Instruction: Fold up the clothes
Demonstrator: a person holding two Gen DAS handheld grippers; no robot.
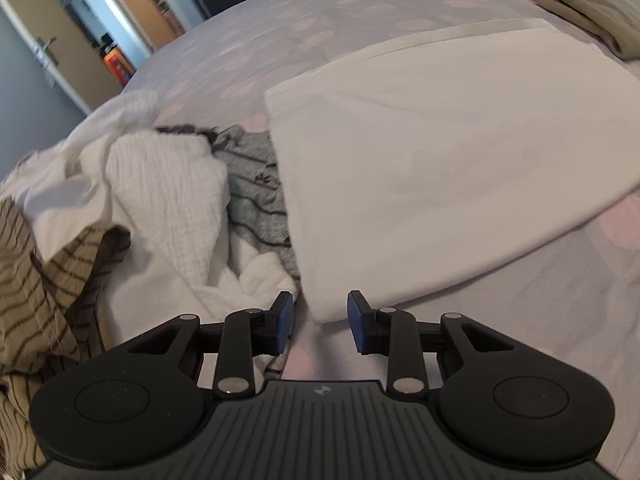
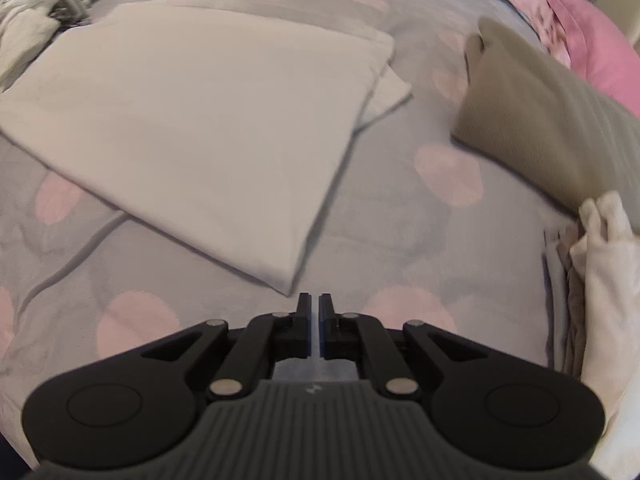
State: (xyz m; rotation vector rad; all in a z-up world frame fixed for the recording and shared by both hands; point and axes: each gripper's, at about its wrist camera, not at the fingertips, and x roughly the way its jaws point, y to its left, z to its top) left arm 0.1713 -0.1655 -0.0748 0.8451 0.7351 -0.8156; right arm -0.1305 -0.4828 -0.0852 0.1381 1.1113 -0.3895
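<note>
Folded white garment (image 1: 448, 168): lies flat on the bed, folded into a rough rectangle with several layers showing at its edges; one near corner points toward each camera.
Left gripper (image 1: 320, 322): jaws stand apart with a clear gap; the blue pads (image 1: 285, 320) press on nothing.
Garment relative to left gripper: the near corner of the white garment sits just ahead of the gap between the jaws, slightly toward the right-hand pad; whether it reaches in between the tips cannot be told, and neither pad pinches it.
Right gripper (image 2: 314, 308): jaws drawn almost together, only a thin slit between them; nothing visible in the slit.
Garment relative to right gripper (image 2: 200, 120): its near corner lies just beyond the fingertips, a little to their left in that view; corner and tips look apart, though very close.
Bedcover (image 2: 400, 208): grey with large pale pink dots, under everything.
Unfolded pile (image 1: 160, 184): white waffle-textured cloth, a grey patterned piece and a brown striped cloth, heaped left of the garment in the left wrist view, the grey piece touching its left edge.
Olive folded piece (image 2: 540, 128): lies right of the white garment, well apart from it.
Stack at right edge (image 2: 600, 280): a cream cloth beside grey and tan folded layers.
Pink bedding (image 2: 592, 40): at the far right, behind the olive piece.
</note>
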